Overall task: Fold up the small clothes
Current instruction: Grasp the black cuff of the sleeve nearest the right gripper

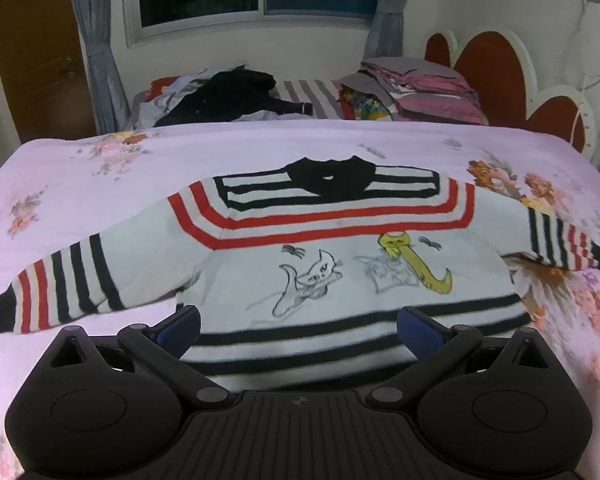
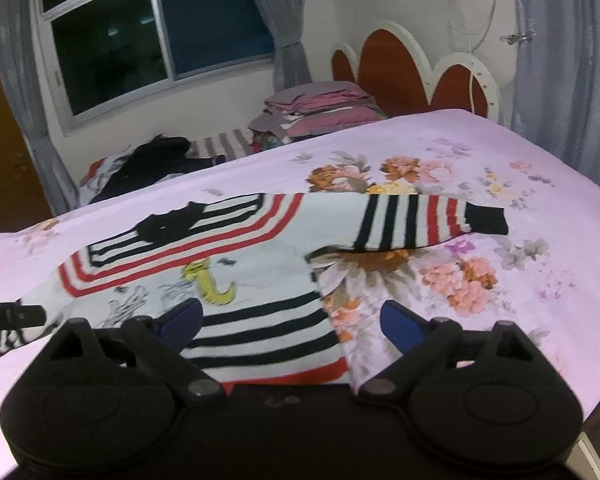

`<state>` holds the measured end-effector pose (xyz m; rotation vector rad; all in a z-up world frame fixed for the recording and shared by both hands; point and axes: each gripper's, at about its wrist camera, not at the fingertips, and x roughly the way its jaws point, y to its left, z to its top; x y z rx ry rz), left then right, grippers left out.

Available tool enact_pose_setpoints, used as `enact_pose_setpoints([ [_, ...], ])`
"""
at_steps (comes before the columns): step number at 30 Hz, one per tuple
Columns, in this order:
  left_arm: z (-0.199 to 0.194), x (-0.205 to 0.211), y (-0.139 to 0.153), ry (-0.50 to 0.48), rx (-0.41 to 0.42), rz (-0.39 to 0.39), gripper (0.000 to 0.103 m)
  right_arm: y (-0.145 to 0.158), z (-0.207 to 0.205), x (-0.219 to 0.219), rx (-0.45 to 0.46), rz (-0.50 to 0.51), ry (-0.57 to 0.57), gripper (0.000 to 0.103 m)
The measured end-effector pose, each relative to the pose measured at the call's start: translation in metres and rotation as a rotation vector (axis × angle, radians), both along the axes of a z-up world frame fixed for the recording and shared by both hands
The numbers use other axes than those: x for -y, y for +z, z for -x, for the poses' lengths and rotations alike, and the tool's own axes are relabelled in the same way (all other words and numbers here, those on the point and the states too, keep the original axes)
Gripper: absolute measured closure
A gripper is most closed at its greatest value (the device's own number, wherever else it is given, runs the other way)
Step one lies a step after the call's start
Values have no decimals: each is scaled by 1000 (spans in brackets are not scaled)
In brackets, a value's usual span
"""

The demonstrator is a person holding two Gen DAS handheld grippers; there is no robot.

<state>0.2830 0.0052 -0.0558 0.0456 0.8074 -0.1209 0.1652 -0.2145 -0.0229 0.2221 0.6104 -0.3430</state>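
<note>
Left gripper (image 1: 298, 330): jaws spread wide, nothing between the pads; it hangs over the hem stripes, tilted down at the cloth.
Right gripper (image 2: 290, 326): jaws wide too, holding nothing; the garment's side edge runs between its fingers, one blue pad (image 2: 182, 320) over the stripes, the other over bare sheet.
Sweater (image 1: 320, 264): small striped knit with cat drawings, lying flat and face up just ahead of both tools, neck away from them, hem nearest.
Sleeves: both stretched straight out to the sides; the one ahead and to the right of the right gripper ends in a black cuff (image 2: 486, 220).
Why so laid: spread flat with sleeves out, it looks readied for a first fold; no fold shows yet.
Why tools stand so: judged as an approach to the hem corners, open to pinch the edge.
Bedsheet (image 2: 480, 152): pink floral, under everything; its loose weave of wrinkles could get pinched with the hem.
Beyond: a dark clothes heap (image 1: 228, 96) and a folded stack (image 1: 428, 88) lie well past the neck, clear of the work.
Obstacles: none between tools and hem.
</note>
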Motion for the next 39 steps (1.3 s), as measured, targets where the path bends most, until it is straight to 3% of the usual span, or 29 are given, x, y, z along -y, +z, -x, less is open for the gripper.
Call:
enact_pose_setpoints([
  [4, -25, 14, -11, 16, -41, 16, 0, -8, -18, 36, -9, 4, -32, 9],
  [7, -38, 29, -20, 41, -23, 1, 0, -21, -35, 72, -18, -15, -52, 13],
  [9, -47, 37, -23, 56, -25, -5, 0, -32, -50, 101, -35, -50, -68, 19],
  [16, -81, 70, -37, 103, -39, -2, 0, -71, -90, 194, -80, -157, -157, 25],
  [26, -111, 94, -55, 139, -80, -9, 0, -117, -130, 290, -100, -298, -288, 37],
  [31, -117, 99, -57, 135, -67, -44, 0, -128, -134, 317, -39, -387, -359, 48],
  [36, -121, 103, -58, 114, -69, -68, 0, -132, -138, 327, -16, -358, -382, 84],
  [39, -122, 104, -59, 99, -71, -62, 0, -134, -137, 330, 7, -345, -378, 93],
])
